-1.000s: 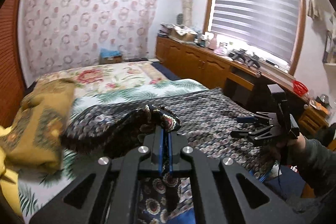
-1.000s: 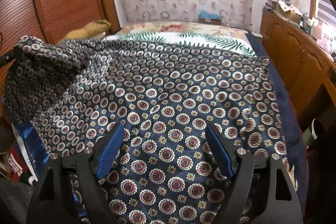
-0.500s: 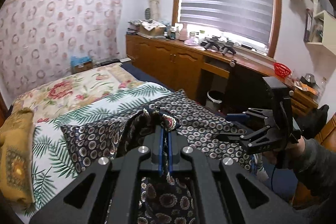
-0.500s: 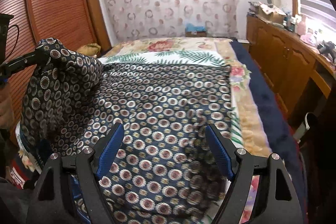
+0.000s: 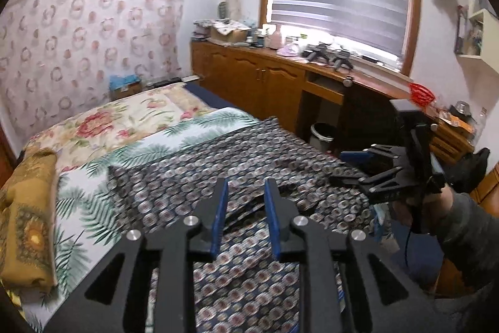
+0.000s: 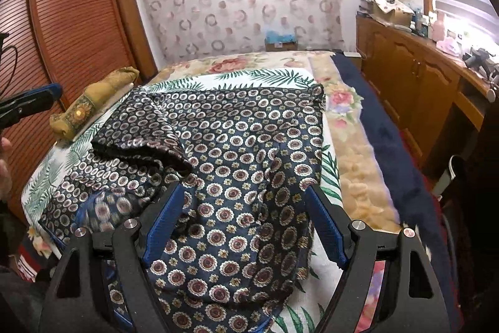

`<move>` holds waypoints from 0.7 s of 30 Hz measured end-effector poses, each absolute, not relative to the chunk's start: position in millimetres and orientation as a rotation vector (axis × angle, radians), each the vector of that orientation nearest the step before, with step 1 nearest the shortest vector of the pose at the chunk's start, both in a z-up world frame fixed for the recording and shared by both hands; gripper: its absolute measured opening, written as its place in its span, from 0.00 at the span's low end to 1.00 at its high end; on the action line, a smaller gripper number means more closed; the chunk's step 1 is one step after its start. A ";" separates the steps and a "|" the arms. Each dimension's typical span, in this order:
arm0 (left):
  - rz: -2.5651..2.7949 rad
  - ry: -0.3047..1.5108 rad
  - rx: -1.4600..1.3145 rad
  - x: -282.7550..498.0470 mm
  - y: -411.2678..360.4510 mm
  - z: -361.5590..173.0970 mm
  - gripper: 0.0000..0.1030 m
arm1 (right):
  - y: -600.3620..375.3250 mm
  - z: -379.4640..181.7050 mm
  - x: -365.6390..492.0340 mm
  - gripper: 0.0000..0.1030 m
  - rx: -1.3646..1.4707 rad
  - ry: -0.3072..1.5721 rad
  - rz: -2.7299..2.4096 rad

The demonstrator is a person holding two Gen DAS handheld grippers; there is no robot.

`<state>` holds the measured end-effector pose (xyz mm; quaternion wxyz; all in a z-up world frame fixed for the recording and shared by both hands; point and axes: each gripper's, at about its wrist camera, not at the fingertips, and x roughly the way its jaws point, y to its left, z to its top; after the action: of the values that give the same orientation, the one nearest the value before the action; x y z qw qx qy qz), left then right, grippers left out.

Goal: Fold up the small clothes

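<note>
Bed's far half [image 6: 249, 64] lies open; mustard bundle [image 6: 93, 105] lines its left edge

both wrist cameras overlook the same bed [image 5: 131, 127].

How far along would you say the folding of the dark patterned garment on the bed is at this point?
Done: one corner of the patterned garment lies folded over itself. In hand: nothing; the left gripper has just been opening with no cloth between its pads, and the right gripper is open above it. Left: further folds; the garment is still mostly spread out.
</note>
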<state>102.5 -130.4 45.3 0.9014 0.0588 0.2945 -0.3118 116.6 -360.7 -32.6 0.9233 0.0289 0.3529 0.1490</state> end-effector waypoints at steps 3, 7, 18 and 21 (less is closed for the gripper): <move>-0.577 0.619 0.112 103.8 -109.0 36.6 0.20 | -352.1 -29.5 119.7 0.79 0.045 0.721 0.317; -0.517 0.655 0.076 101.7 -81.6 18.8 0.20 | -335.3 -26.3 127.3 0.79 0.018 0.721 0.345; -0.404 0.697 0.022 99.1 -33.2 -20.9 0.20 | -276.0 -37.1 158.6 0.79 -0.074 0.779 0.441; -0.394 0.708 -0.001 99.6 -26.5 -27.1 0.20 | -260.4 -45.6 167.5 0.79 -0.117 0.815 0.458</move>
<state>99.6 -26.5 -27.1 0.9190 -0.0005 0.3444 -0.1917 167.5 -260.4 -45.6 0.8911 -0.0565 0.3926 0.2207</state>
